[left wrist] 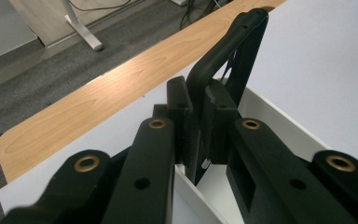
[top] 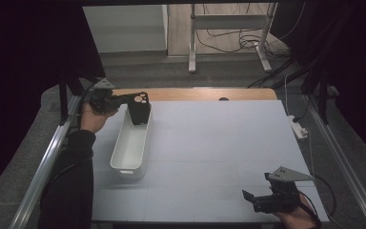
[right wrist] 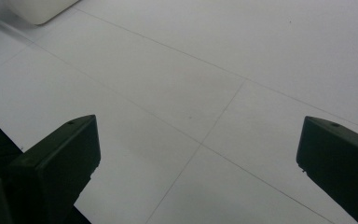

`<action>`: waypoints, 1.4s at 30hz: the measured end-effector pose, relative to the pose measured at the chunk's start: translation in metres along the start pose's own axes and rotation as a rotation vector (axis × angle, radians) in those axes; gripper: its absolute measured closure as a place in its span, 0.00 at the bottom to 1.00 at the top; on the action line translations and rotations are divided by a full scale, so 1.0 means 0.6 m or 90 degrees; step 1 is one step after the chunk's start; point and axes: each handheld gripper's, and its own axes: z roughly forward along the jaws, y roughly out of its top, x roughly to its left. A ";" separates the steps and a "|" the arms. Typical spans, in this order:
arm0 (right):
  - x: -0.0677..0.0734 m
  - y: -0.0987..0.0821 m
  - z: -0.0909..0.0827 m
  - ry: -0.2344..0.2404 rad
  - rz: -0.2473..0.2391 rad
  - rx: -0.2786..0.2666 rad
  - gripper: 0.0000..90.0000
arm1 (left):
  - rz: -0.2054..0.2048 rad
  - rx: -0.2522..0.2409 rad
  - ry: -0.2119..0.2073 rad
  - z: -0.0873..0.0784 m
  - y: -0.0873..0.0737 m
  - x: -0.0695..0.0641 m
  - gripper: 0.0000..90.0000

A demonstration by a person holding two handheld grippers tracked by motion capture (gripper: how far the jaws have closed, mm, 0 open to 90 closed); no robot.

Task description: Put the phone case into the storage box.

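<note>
Left tool: up at the far left corner of the tabletop, jaws pressed together on the thin wall of a black holder, and the left gripper view catches that pinch close up
Left hand: wrapped around the tool's body, dark sleeve running in along the tabletop's left edge
Black holder: a dark box-like piece with round holes in its face, standing at the far end of the white bin, its lower part down inside; whether it touches the bin floor, cannot tell
White bin: long and narrow, lying lengthwise near the left edge of the tabletop, its near end reaching about mid-depth; its rounded corner peeks into the right gripper view
Tabletop: pale grey panels with faint seams, a wooden strip along the far edge
Right tool: down at the near right corner, jaws spread wide with nothing between them, pointing left across bare surface; seen from its own camera, well apart from the bin
Right hand: gripping the tool at the near edge
</note>
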 end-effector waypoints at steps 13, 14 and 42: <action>-0.001 0.000 0.000 0.003 0.004 0.002 0.00 | 0.015 -0.019 0.016 0.014 0.002 0.008 0.91; -0.001 0.000 0.000 0.003 0.004 0.002 0.00 | 0.017 -0.020 0.018 0.015 0.002 0.008 0.91; -0.002 0.000 0.001 0.004 0.005 0.004 0.00 | 0.004 -0.028 0.041 0.029 -0.006 0.018 0.79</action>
